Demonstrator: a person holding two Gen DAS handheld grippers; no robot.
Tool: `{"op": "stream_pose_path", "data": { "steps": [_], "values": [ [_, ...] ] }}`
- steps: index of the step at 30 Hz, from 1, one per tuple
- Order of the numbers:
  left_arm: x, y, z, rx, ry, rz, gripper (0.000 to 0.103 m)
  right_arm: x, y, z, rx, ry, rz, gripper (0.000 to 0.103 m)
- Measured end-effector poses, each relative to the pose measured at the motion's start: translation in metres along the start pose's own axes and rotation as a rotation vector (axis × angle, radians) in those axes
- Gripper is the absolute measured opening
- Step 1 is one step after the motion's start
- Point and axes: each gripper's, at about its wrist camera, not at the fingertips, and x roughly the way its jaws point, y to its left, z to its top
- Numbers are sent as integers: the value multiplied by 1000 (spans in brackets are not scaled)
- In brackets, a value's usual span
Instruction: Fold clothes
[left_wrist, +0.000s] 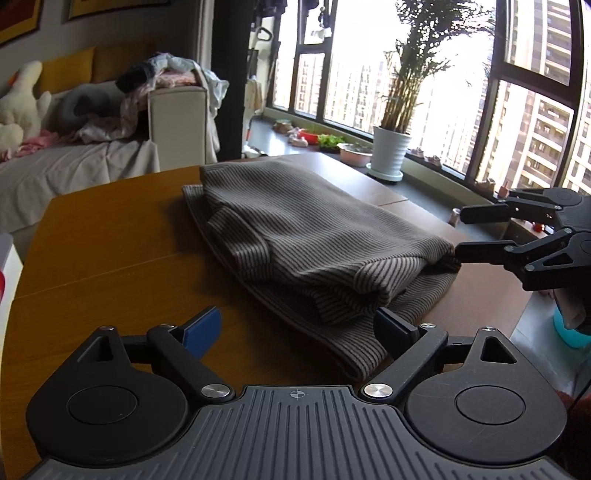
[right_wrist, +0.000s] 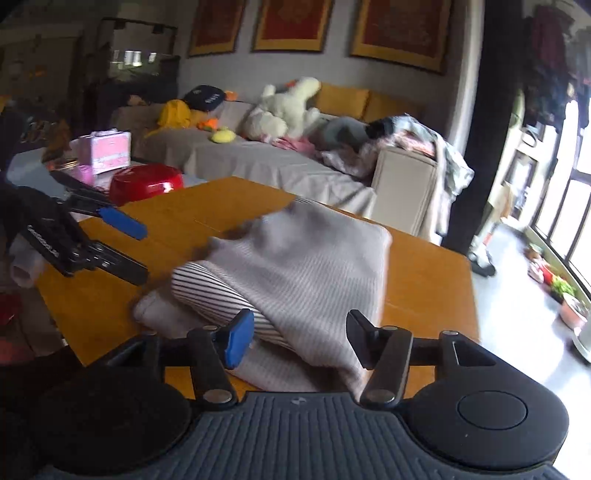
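In the left wrist view, a striped brown sweater (left_wrist: 295, 240) lies on the wooden tabletop (left_wrist: 110, 240), already doubled over itself into a thick bundle, with a sleeve or edge tucked across the near side and a lower layer sticking out along the near and left edges. The left gripper (left_wrist: 295, 328) is released, jaws spread wide, its right finger just beside or touching the near corner of the lower layer while the blue-padded finger sits over bare wood. At the right edge the right gripper (left_wrist: 460, 232) also stands released, its lower finger touching the bundle's right corner. In the right wrist view, somewhat blurred, the same sweater (right_wrist: 295, 266) fills the middle of the tabletop (right_wrist: 424, 280), reaching between the spread fingers of the right gripper (right_wrist: 295, 336); the left gripper (right_wrist: 140, 251) hangs apart on the left, gripping nothing. The main folds look done, though layers are uneven, so tidying or a last fold probably remains.
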Motion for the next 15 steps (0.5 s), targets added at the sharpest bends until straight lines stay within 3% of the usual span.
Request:
{"op": "stream_pose_path", "data": {
  "steps": [4, 7, 9, 10, 11, 15],
  "values": [
    [-2, -7, -2, 53, 16, 2, 95, 28, 36, 6, -209, 53, 123, 72],
    [-7, 2, -5, 35, 22, 24, 97, 40, 59, 2, -411, 81, 91, 86],
    [-8, 9, -6, 14, 25, 29, 97, 50, 61, 4, -435, 94, 49, 86],
    [-7, 11, -6, 8, 27, 27, 97, 55, 60, 5, -435, 101, 30, 78],
    [-7, 12, -7, 8, 28, 21, 97, 59, 51, 9, -354, 115, 45, 56],
    [-5, 5, -8, 50, 36, -33, 97, 74, -7, 26, 148, 176, 179, 53]
  ]
}}
